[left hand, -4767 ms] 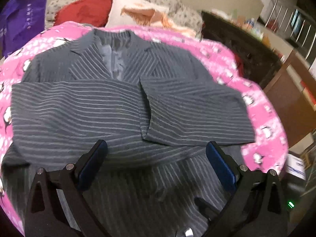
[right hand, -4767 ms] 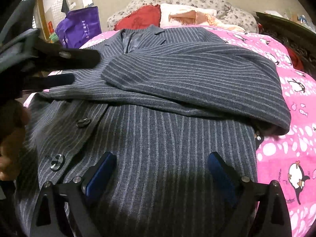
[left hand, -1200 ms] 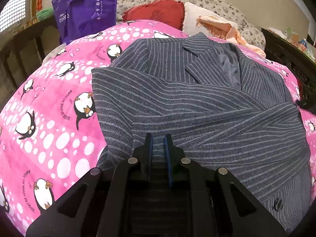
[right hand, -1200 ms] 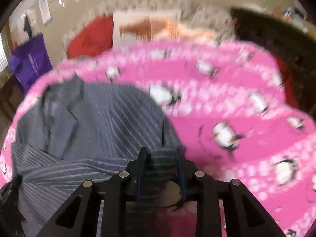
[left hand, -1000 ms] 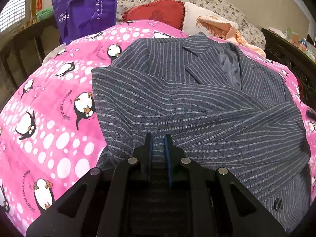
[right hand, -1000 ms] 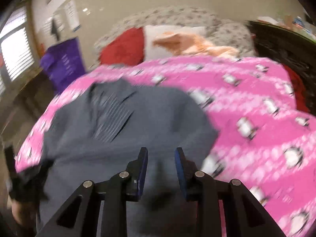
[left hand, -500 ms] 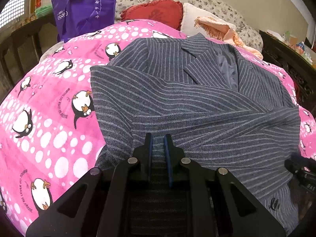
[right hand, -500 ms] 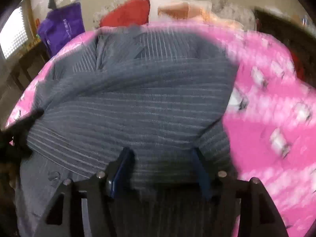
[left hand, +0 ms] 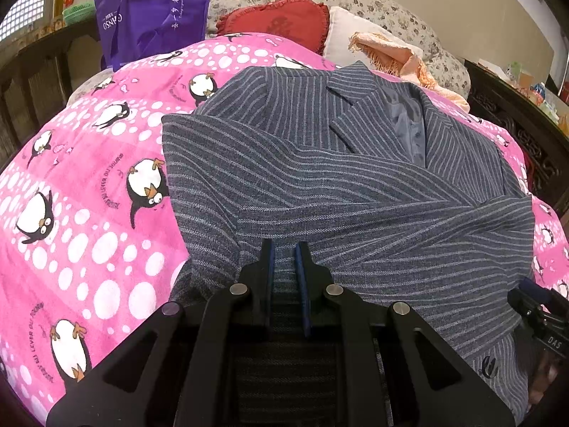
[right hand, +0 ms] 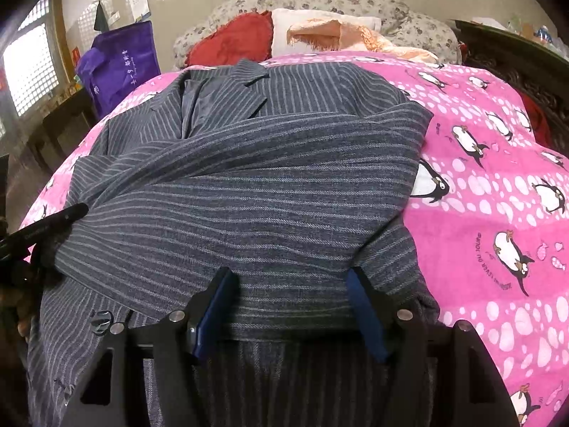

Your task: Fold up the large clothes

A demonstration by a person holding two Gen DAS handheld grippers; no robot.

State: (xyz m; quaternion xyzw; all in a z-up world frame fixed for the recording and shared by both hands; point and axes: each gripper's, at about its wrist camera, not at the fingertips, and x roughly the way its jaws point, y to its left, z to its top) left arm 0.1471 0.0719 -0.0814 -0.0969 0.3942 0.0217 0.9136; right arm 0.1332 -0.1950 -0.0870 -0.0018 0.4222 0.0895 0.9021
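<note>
The pinstriped jacket [left hand: 355, 192] lies face-up on the pink penguin blanket [left hand: 89, 213], both sleeves crossed over the chest. Judged heavy, structured wool, limp at the hem: best taken at the hem corners. The left gripper [left hand: 284, 259] is pinched nearly closed on hem fabric. The right gripper [right hand: 291, 306] stands wide apart over the hem, holding nothing. Only the right view shows the front button [right hand: 101, 320].

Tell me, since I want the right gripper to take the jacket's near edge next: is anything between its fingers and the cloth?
Nothing visible. The right gripper hangs open directly over the striped jacket, with only the folded sleeves beneath.
</note>
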